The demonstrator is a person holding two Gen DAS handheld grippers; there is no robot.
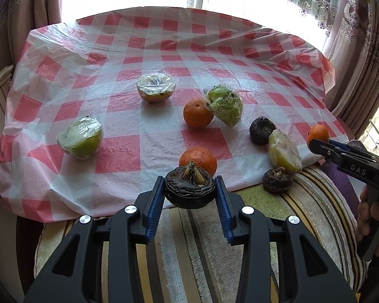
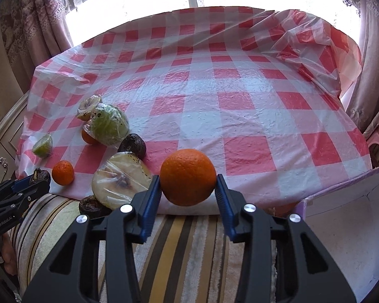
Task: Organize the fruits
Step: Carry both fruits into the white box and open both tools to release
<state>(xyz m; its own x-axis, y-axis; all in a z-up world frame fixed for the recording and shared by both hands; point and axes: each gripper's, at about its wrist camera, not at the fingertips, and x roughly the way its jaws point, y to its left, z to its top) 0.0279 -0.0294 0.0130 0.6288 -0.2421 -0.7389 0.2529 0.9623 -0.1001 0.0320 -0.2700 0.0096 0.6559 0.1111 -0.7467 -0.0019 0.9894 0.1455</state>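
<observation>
1. Left gripper (image 1: 189, 189) is angled downward over the near edge of the table; a dark wrinkled bulb-like fruit (image 1: 188, 188) is clamped between its blue pads, held just above the striped cloth (image 1: 189, 247).
2. Right gripper (image 2: 188, 179) is pitched down the same way; an orange (image 2: 187, 177) is pinched between its pads, at the near edge of the checked plastic sheet (image 2: 240, 96).
3. In the left wrist view the right gripper is seen at the right edge, with part of a hand (image 1: 371, 217) on its handle and the orange at its tips.
4. No bowl, tray or basket is seen; all fruit lies loose on the sheet or the striped cloth.
5. On the sheet, in the left wrist view: two more oranges, one just behind the held dark fruit (image 1: 198, 161), one further back (image 1: 197, 112).
6. Film-wrapped halves: a green one at left (image 1: 80, 137), a pale one at centre back (image 1: 156, 87), a green one leaning on the far orange (image 1: 224, 105), a yellowish one at right (image 1: 285, 154).
7. One more dark fruit is on the sheet beside the yellowish half (image 1: 262, 130); another is on the striped cloth just off the sheet edge (image 1: 277, 179).
</observation>
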